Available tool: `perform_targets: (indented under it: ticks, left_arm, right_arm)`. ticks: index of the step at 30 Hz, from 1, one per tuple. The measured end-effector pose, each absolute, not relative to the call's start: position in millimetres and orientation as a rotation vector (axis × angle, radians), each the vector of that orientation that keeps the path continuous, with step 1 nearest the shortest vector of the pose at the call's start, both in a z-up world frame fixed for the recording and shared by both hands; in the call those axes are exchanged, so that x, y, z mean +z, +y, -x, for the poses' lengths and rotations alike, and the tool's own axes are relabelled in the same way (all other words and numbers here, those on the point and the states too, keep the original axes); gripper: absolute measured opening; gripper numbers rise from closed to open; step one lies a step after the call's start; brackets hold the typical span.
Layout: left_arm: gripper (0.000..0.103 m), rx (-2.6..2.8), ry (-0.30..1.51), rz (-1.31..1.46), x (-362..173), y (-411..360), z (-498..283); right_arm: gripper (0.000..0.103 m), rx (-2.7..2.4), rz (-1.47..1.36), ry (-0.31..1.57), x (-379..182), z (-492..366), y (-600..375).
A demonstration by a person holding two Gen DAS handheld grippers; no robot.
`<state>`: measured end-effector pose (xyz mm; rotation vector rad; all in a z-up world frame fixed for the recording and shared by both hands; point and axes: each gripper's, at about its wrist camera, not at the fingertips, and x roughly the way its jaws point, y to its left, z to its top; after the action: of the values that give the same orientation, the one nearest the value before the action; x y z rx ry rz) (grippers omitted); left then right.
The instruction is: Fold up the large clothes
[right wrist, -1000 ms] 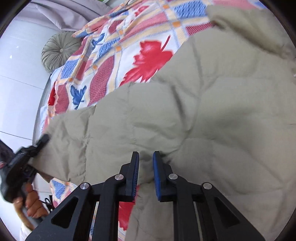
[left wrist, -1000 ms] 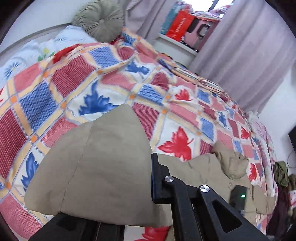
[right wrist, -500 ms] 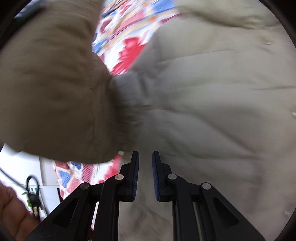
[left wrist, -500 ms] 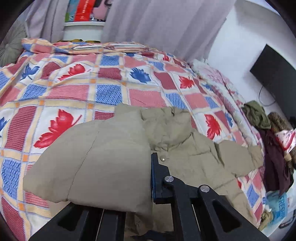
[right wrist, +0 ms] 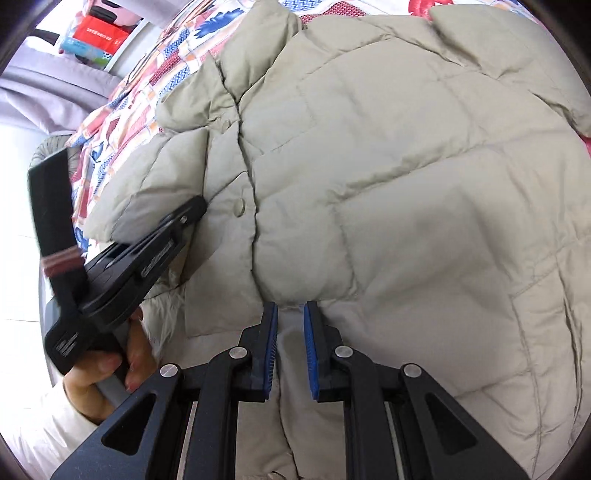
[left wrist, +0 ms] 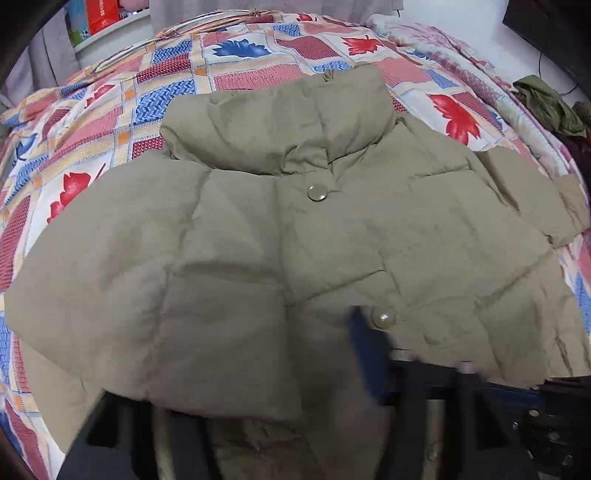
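A khaki puffer jacket (left wrist: 369,229) lies front up on the bed, collar at the far end, with two snap buttons showing. Its left sleeve (left wrist: 192,302) is folded over the chest. My left gripper (right wrist: 192,212) is shut on the sleeve's end; in its own view the sleeve drapes over the fingers and blurs them. My right gripper (right wrist: 290,314) rests against the jacket's lower front (right wrist: 406,221). Its jaws stand a narrow gap apart with a little fabric between the blue pads (right wrist: 271,350), not clearly pinched.
The bed carries a patchwork quilt (left wrist: 236,74) with red and blue leaves. A pile of dark clothes (left wrist: 546,103) lies at the right edge. Boxes (right wrist: 96,33) stand on a shelf by the curtain. A round grey cushion (right wrist: 48,155) sits at the headboard.
My left gripper has swung the sleeve from out over the quilt across onto the jacket's chest. My right gripper has stayed low on the jacket front, its jaws unchanged.
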<state>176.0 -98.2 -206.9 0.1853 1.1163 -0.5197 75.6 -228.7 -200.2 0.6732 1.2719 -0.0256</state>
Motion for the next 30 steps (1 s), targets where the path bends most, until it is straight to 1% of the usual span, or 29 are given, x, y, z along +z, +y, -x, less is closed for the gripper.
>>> perform_targets:
  ticks: [1,5,8,9,10,11,12,13,16,18,19,20,21,22,23,24,25,26,27,28,29,30]
  left_arm:
    - [0.1,-0.495,1.075,-0.181,-198,-93,-172]
    - [0.1,-0.477,1.009,-0.175,-169,-71,-151]
    - [0.1,-0.435,0.978,-0.095,-147,-27,-142]
    - [0.1,-0.417,0.975,-0.061,-142,-10,-147]
    - [0.1,-0.399,0.986,-0.01,-138,12,-156]
    - [0.1,-0.39,1.008,0.042,-138,33,-163]
    - [0.1,-0.381,1.038,0.114,-142,57,-173]
    - [0.1,-0.362,1.061,0.176,-148,77,-187]
    - [0.1,-0.298,1.132,0.4,-176,134,-222]
    - [0.1,-0.288,1.19,0.561,-204,157,-239]
    - [0.096,-0.302,1.226,0.642,-220,164,-247]
    - [0.088,-0.303,1.255,0.693,-232,166,-252]
    - [0.066,-0.306,1.28,0.721,-242,166,-256]
    - [0.055,-0.324,1.296,0.735,-250,163,-259]
    - [0.033,-0.348,1.293,0.737,-252,159,-260]
    - [0.029,-0.35,1.282,0.706,-249,153,-260]
    - [0.028,-0.332,1.259,0.631,-241,146,-258]
    - [0.028,-0.322,1.237,0.557,-234,138,-256]
    - [0.025,-0.314,1.219,0.487,-229,130,-254]
    - [0.025,-0.304,1.212,0.436,-225,125,-254]
    - [0.025,-0.292,1.209,0.399,-224,122,-254]
    - [0.025,-0.28,1.208,0.374,-225,120,-254]
  right_arm:
    - [0.015,-0.026,-0.673,1.271,-200,-76,-231]
    - [0.017,-0.022,-0.683,1.252,-197,-77,-238]
    - [0.018,-0.02,-0.661,1.226,-188,-79,-240]
    - [0.02,-0.015,-0.634,1.219,-181,-82,-236]
    - [0.025,-0.004,-0.59,1.209,-174,-89,-230]
    - [0.046,0.008,-0.542,1.194,-164,-93,-225]
    - [0.071,0.019,-0.492,1.172,-155,-97,-217]
    - [0.077,0.041,-0.426,1.136,-144,-103,-205]
    - [0.078,0.105,-0.181,1.085,-124,-122,-160]
    - [0.078,0.118,0.011,1.056,-123,-136,-121]
    - [0.078,0.127,0.101,1.046,-126,-143,-102]
    - [0.078,0.135,0.174,1.036,-131,-151,-85]
    - [0.078,0.133,0.237,1.024,-135,-155,-71]
    - [0.078,0.124,0.295,1.008,-139,-159,-60]
    - [0.078,0.115,0.347,0.99,-145,-162,-49]
    - [0.078,0.101,0.394,0.979,-150,-165,-41]
    - [0.078,0.087,0.427,0.972,-155,-170,-36]
    - [0.078,0.064,0.457,0.968,-161,-175,-34]
    - [0.071,0.042,0.463,0.964,-163,-178,-35]
    - [0.059,0.012,0.453,0.957,-163,-180,-42]
    - [0.023,-0.01,0.419,0.961,-163,-180,-53]
    - [0.007,-0.035,0.346,0.976,-160,-179,-70]
